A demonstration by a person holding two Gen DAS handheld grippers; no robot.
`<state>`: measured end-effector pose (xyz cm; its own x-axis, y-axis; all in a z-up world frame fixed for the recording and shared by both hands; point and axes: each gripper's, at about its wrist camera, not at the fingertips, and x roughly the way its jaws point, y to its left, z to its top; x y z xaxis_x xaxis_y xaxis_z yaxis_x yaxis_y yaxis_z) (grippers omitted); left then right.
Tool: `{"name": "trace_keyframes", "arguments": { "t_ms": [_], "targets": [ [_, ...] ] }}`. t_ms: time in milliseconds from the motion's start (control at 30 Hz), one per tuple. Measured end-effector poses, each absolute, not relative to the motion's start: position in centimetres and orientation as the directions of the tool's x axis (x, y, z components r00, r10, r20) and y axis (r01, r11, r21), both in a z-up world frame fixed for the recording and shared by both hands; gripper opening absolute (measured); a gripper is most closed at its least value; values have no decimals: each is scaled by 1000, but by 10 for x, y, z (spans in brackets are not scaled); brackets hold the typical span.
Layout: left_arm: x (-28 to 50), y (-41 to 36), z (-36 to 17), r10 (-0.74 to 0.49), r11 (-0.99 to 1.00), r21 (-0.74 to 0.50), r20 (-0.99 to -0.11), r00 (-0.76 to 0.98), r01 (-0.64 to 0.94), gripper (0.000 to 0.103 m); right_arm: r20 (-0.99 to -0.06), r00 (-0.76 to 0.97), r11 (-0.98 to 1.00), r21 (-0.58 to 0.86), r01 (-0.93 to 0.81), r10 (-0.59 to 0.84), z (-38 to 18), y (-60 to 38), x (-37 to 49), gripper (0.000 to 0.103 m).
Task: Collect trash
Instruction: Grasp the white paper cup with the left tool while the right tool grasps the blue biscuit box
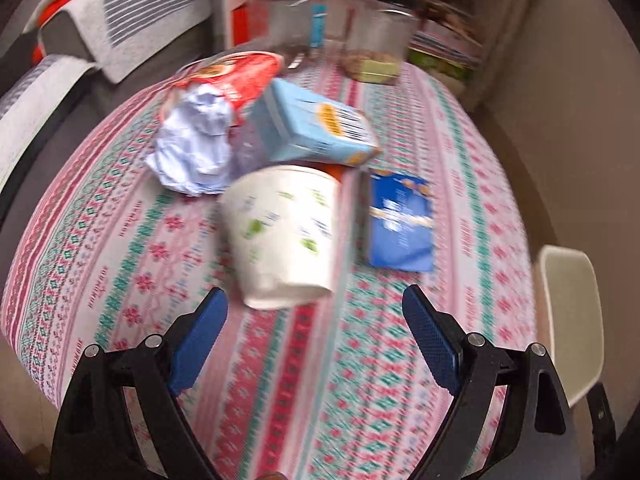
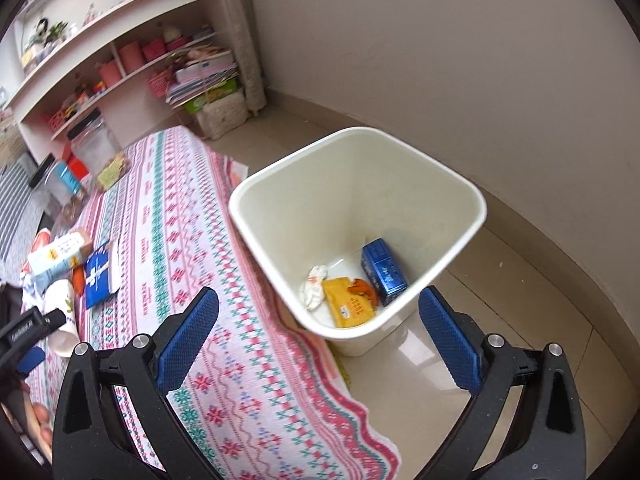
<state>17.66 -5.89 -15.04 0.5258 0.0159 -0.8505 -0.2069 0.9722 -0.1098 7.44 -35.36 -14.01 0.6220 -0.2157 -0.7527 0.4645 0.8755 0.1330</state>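
In the left wrist view a white paper cup (image 1: pixel 282 236) lies on its side on the patterned tablecloth (image 1: pixel 120 240), just ahead of my open, empty left gripper (image 1: pixel 314 304). Behind it lie a crumpled white paper (image 1: pixel 192 148), a light blue carton (image 1: pixel 316 124), a red packet (image 1: pixel 236 76) and a dark blue packet (image 1: pixel 400 224). My right gripper (image 2: pixel 318 304) is open and empty above a white bin (image 2: pixel 400 160) on the floor. The bin holds a blue box (image 2: pixel 382 270), a yellow packet (image 2: pixel 348 306) and a white wad (image 2: pixel 314 286).
Clear jars (image 1: pixel 376 44) stand at the table's far end before cluttered shelves (image 2: pixel 120 52). A striped sofa (image 1: pixel 132 20) is at the left. The bin's rim (image 1: pixel 568 320) shows off the table's right edge. The trash pile (image 2: pixel 68 268) and left gripper (image 2: pixel 28 332) show at the right view's left.
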Motion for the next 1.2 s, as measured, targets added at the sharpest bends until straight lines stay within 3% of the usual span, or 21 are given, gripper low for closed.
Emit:
{"name": "trace_keyframes", "arguments": {
  "t_ms": [200,467,500,533,800,1200],
  "targets": [
    [208,-29,-169,5,954,-137,-882,471,-267,87,-769,605,895,101,435,-208,-145,-337,83,96],
    [238,-27,-186,-61,956,-177,-900,431,-234,87,-779,596,914,73,399,-198,-148,-316,102,96],
    [242,-27,-187,-83,955,-195,-899,429,-222,85,-779,595,918,66,391,-197,-148,-312,105,96],
    [244,-26,-187,-99,955,-207,-899,428,-213,76,-781,594,924,59,378,-193,-148,-307,110,96],
    [203,2,-182,-157,959,-247,-868,471,-137,66,-789,597,961,33,275,-144,-149,-258,159,96],
    [152,107,-172,-34,956,-190,-829,557,-224,65,-816,576,995,8,95,-49,-168,-171,244,96]
  ]
}}
